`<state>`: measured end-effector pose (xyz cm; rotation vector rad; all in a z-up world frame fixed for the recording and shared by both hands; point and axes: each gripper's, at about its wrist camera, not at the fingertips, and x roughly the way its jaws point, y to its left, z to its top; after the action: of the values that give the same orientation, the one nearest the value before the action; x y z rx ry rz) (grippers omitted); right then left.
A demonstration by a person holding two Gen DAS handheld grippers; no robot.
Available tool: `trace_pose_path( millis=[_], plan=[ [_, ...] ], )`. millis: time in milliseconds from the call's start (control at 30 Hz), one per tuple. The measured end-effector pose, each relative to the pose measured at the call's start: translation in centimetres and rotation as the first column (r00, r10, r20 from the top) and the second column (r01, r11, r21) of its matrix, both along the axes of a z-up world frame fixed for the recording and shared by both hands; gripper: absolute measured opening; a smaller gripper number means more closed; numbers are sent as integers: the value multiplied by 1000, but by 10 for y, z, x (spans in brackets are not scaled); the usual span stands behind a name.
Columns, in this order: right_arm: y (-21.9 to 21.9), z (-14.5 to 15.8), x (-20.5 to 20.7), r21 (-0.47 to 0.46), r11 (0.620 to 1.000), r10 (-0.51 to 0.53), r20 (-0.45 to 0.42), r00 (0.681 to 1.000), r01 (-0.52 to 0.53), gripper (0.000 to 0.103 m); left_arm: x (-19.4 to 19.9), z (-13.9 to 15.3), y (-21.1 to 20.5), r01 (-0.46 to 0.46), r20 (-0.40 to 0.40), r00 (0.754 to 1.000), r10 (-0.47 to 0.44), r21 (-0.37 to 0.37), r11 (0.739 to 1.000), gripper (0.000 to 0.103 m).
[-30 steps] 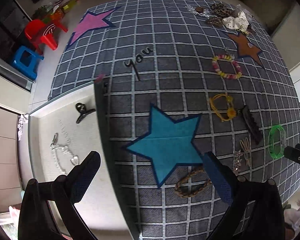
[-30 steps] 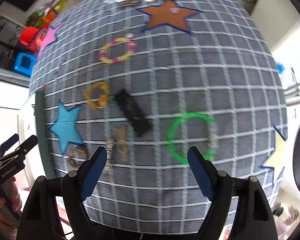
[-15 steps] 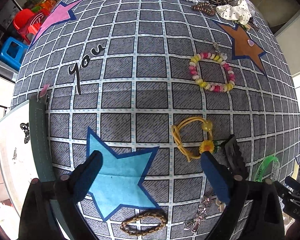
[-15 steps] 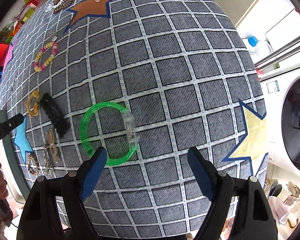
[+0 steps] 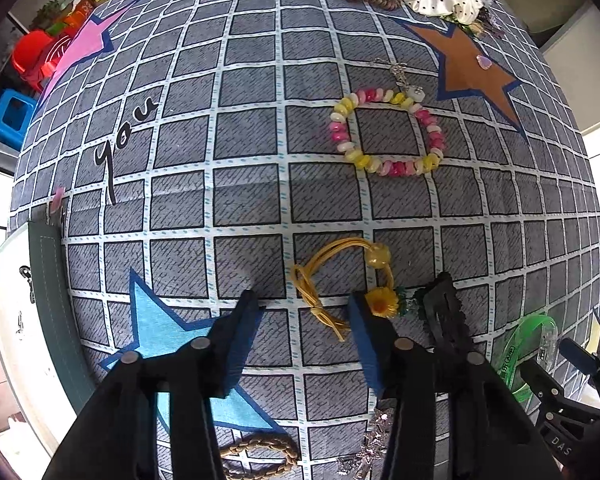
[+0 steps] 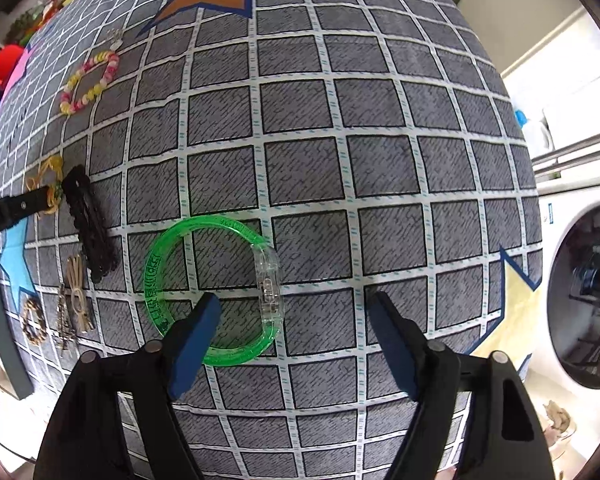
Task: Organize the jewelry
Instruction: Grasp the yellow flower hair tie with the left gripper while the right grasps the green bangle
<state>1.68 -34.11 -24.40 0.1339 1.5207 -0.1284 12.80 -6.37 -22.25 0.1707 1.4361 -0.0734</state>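
My left gripper (image 5: 300,308) is open and low over a yellow cord bracelet (image 5: 332,276) with a flower charm, which lies between its fingertips on the grid cloth. My right gripper (image 6: 290,308) is open, and its left finger covers part of a green plastic bangle (image 6: 204,280) with a clear clasp. A pink and yellow bead bracelet (image 5: 384,132) lies farther back. A black hair clip (image 5: 446,316) lies right of the cord bracelet. The white jewelry tray (image 5: 8,320) is at the far left.
A braided brown ring (image 5: 260,456) and a silver piece (image 5: 368,452) lie near the front edge. Hair ties and a white bow (image 5: 444,0) sit at the back right. A washing machine (image 6: 580,288) stands right of the table.
My left gripper has moved forward and down from the tray side to the yellow cord bracelet and has narrowed a little. My right gripper has dropped closer over the green bangle.
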Motion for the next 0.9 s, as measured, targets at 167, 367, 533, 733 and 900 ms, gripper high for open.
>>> trace_pose_path(
  millis=[167, 367, 533, 733, 900],
  plan=[
    [26, 2, -2, -6, 1000, 23, 17, 1000, -23, 44, 0, -2, -20, 39, -10, 999, -40, -20, 999, 13],
    [31, 13, -5, 5, 1000, 12, 23, 1000, -12, 10, -12, 17, -8, 37, 7, 999, -37, -77, 996, 13],
    [12, 29, 2, 51, 999, -15, 46, 999, 12, 10, -20, 38, -4, 46, 37, 998, -43, -100, 994, 13],
    [6, 62, 0, 74, 997, -27, 67, 997, 22, 10, -27, 62, 6, 28, 71, 997, -18, -135, 990, 13],
    [12, 85, 4, 80, 997, -23, 81, 996, 16, 10, -33, 81, 16, 14, 94, 996, 1, -158, 987, 13]
  ],
)
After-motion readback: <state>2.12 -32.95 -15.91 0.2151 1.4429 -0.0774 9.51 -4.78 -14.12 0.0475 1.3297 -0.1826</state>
